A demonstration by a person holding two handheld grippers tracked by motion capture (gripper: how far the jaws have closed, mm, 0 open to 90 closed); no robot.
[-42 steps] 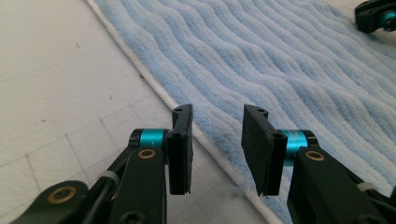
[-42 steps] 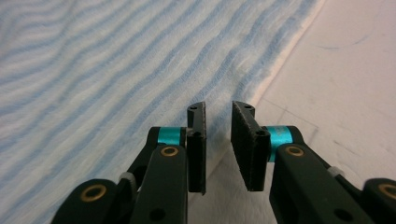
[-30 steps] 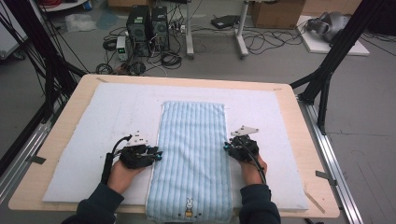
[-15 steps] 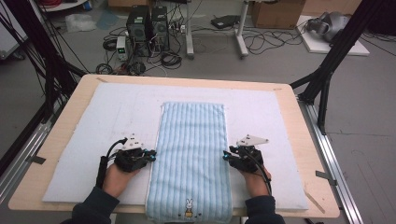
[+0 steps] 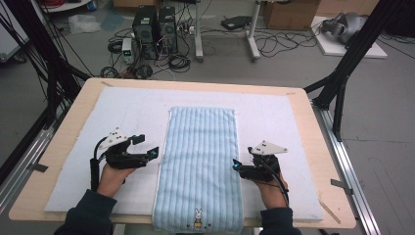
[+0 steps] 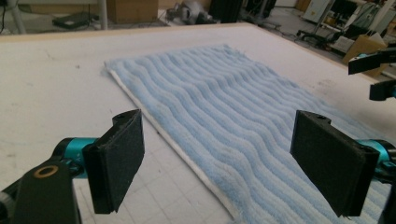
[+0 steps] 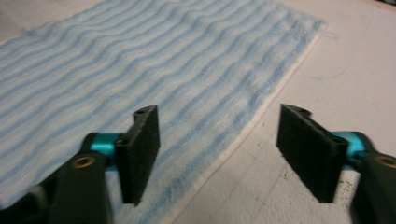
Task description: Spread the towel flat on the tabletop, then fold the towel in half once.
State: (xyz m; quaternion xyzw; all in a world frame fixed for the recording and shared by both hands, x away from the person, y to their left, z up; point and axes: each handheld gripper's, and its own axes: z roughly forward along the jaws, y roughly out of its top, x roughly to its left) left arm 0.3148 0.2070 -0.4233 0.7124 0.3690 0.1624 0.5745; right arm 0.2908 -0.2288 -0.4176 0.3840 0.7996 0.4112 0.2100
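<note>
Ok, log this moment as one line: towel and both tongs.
towel: flat on mat, near end over table edge | left tongs: just opened, empty, at towel's left edge | right tongs: just opened, empty, at right edge

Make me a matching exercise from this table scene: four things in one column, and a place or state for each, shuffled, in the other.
Things:
1. towel
2. left hand-held gripper
3. right hand-held gripper
4. rabbit picture

Places or states:
A. open, beside the towel's right long edge
B. on the towel's near end, at the table edge
C. spread flat, lengthwise down the middle of the white mat
D. open, beside the towel's left long edge

Pairs: 1-C, 2-D, 3-A, 4-B
</note>
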